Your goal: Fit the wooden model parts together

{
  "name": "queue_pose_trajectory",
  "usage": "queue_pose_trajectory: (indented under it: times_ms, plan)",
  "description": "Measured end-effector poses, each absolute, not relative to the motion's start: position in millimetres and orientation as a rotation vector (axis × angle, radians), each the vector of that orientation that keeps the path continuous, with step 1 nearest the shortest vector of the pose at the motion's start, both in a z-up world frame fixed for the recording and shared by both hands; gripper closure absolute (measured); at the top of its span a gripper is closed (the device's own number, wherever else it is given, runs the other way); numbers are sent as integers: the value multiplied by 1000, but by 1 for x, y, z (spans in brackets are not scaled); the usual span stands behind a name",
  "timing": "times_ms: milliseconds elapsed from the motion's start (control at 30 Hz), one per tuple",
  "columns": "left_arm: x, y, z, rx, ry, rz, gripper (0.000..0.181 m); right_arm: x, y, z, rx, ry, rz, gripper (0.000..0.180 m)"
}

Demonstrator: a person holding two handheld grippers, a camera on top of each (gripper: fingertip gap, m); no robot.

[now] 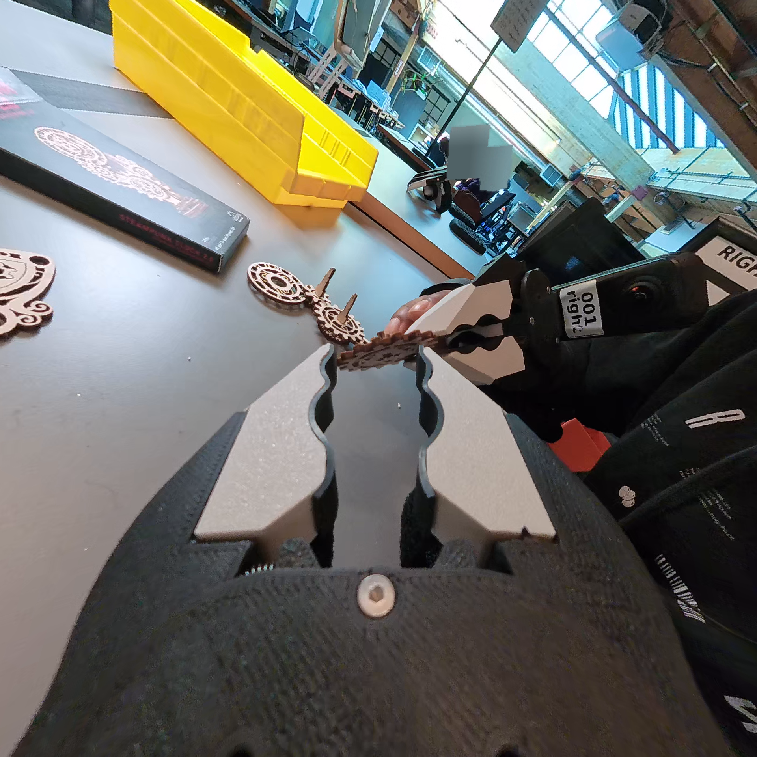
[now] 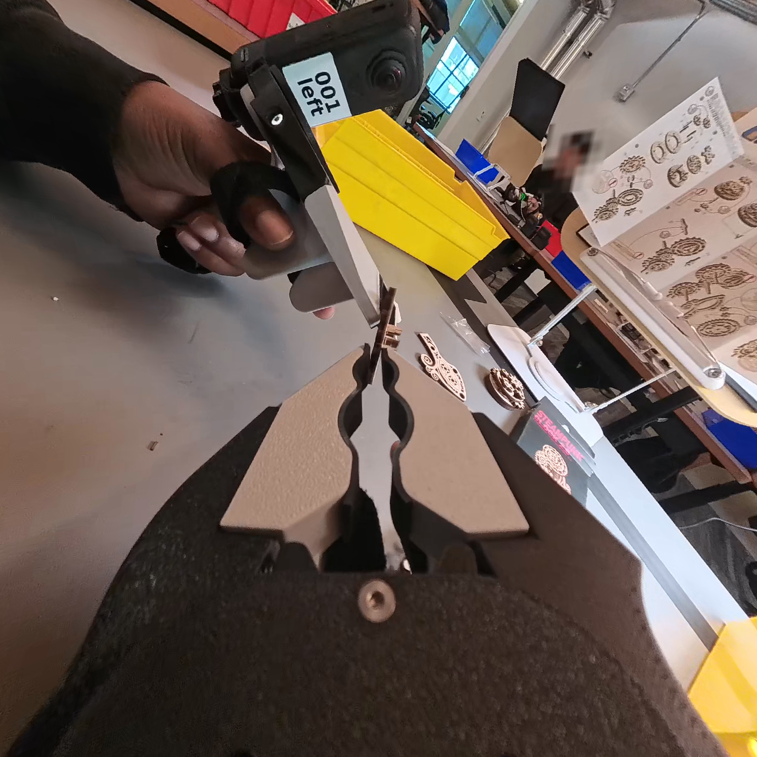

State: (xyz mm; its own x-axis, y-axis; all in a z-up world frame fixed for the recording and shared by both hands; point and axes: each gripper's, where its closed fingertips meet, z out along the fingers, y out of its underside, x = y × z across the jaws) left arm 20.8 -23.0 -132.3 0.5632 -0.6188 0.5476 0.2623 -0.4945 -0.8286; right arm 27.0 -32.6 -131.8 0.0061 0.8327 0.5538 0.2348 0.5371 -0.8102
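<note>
While a grey table (image 1: 123,409) carries everything in view, a yellow bin (image 1: 229,102) is set toward its far edge, and a black box (image 1: 123,192) printed with a gear picture is laid flat in front of the bin. Beyond the table, in the right wrist view, a booklet of drawings (image 2: 688,229) is propped on a stand.

In the left wrist view the left gripper (image 1: 377,364) is seen with its fingers spread wide, a broad gap of table showing between them; a wooden gear (image 1: 383,352) lies across their tips, but whether it is pressed by them cannot be told. The right gripper (image 2: 377,362) is closed down to a narrow slit, and the same gear (image 2: 383,327), seen edge-on there, is pinched between its tips and held above the table. A hand (image 2: 196,184) is wrapped around the left gripper's handle.

Farther off on the table, a flat wheel joined to small gears with two upright pegs (image 1: 311,299) is seen, and a curly wooden plate (image 1: 20,291) is lying at the left edge.
</note>
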Motion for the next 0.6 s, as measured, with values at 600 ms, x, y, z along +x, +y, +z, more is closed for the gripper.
queue_pose_trajectory:
  times_ms: [600]
  plan:
    - [11,-20,-130,-1764,280,-1036,124,29,-23,-129,-1102,-1454,762,179]
